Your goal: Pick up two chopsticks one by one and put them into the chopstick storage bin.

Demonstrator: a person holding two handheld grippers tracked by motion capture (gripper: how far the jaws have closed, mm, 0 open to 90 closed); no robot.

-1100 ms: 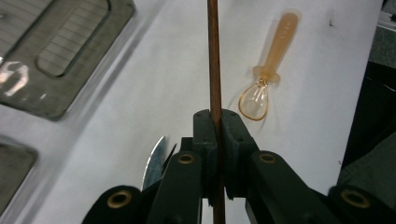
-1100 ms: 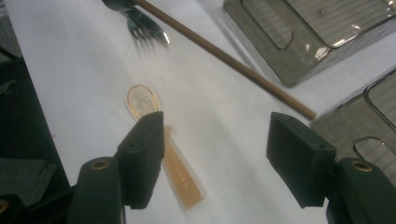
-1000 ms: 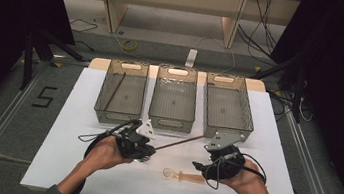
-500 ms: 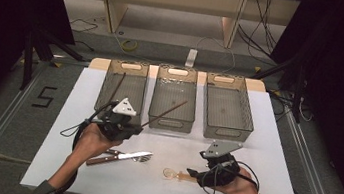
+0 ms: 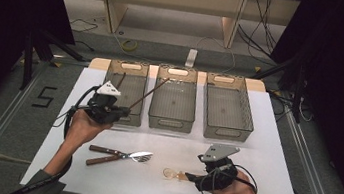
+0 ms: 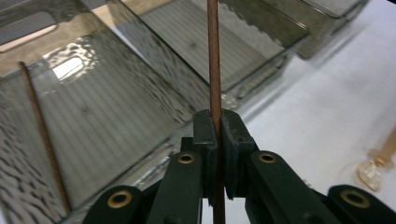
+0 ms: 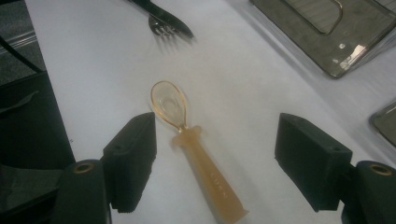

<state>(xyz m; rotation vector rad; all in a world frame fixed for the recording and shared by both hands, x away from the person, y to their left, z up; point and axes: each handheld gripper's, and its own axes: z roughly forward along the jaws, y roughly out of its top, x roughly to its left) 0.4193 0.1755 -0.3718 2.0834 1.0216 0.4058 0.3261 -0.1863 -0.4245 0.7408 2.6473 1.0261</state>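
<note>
Left gripper (image 5: 118,111) clamped on brown chopstick (image 5: 149,93), centre-left of high view; stick's long axis slants up-right across left bin (image 5: 122,116), tip over middle bin (image 5: 171,123). Right gripper (image 7: 215,163) wide apart, amber spoon (image 7: 196,144) lying lengthwise between jaws on surface (image 5: 273,155).

The left gripper (image 6: 215,122) has its two black jaws closed on a thin brown wooden stick (image 6: 214,56), which runs straight up from between them and out past the top edge. Behind stands a smoky translucent plastic bin (image 6: 116,116) with a ribbed floor; a second thin brown stick (image 6: 43,135) lies inside along its left side. A second translucent bin (image 6: 243,42) sits beside it on the white tabletop (image 6: 327,107). A clear amber plastic spoon (image 6: 378,165) lies at the right edge.
</note>
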